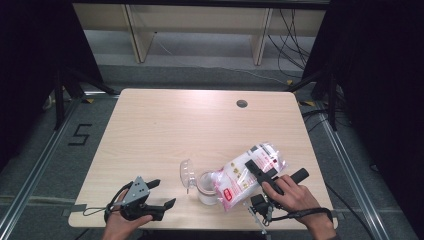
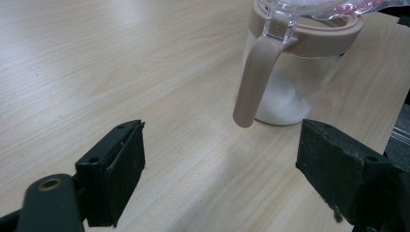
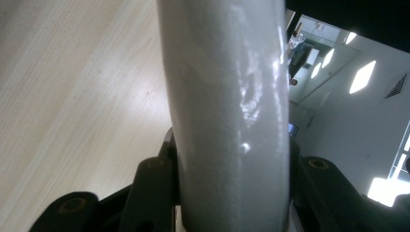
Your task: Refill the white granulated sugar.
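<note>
Pale wood tabletop (image 1: 165,125) stretches ahead of me, with grey floor and the legs of a light wooden frame beyond its far edge. Near the front edge stands a clear jar (image 1: 207,188) with a beige collar, its clear lid (image 1: 187,174) flipped open toward the left; in the left gripper view the jar (image 2: 295,87) stands upright with white powder in the bottom and a beige handle hanging down its side.

My right gripper (image 1: 266,176) pinches a plastic bag (image 1: 248,172) of white powder with red printing. The bag's long axis runs diagonally: its upper end points away and to the right, its lower end tilts down to the left and meets the jar's mouth. In the right gripper view the bag (image 3: 227,116) runs as a white column straight up between my fingers (image 3: 150,188), which press on it from both sides.

My left gripper (image 1: 156,194) rests low at the front left of the tabletop, just left of the jar and apart from it, its fingers (image 2: 116,169) spread wide with only bare wood between them, pointing toward the jar's handle.
</note>
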### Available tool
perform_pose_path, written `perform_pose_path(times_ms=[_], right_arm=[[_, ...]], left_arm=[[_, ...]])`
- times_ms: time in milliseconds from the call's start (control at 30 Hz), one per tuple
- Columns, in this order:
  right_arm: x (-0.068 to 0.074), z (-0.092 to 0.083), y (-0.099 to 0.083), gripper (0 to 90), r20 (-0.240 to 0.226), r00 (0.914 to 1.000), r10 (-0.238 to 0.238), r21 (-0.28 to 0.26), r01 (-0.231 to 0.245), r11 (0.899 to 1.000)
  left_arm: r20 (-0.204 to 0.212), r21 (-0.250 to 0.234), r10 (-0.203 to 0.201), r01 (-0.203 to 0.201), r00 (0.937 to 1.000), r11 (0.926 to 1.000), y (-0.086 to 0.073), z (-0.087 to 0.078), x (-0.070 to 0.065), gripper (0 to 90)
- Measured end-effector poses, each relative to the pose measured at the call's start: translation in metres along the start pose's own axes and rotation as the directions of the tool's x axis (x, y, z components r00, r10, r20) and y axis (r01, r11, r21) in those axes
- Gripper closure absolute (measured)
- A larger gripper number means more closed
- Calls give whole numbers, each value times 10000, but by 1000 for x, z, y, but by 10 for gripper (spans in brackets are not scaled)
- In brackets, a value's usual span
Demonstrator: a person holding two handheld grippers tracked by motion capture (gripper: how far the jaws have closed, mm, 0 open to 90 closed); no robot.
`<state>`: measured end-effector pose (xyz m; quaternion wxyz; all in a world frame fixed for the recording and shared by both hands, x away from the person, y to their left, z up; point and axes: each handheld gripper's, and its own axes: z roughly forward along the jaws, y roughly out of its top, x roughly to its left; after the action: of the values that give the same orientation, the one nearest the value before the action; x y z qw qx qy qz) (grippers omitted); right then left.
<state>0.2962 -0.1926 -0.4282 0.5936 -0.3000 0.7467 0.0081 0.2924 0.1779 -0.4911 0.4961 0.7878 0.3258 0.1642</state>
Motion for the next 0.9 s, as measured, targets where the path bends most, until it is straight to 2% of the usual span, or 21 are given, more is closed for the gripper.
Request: perform_pose_path(times_ms=[100,900], right_arm=[[0,1,-1,643,116,9999,34,-73,-33,10000],[0,0,-1,649,123,9999,-76,-107,78,9999]], left_arm=[[0,3,0,0,10000,10000,0,0,0,171],[-3,-6,2,-2,10000,10000,0,0,0,171]])
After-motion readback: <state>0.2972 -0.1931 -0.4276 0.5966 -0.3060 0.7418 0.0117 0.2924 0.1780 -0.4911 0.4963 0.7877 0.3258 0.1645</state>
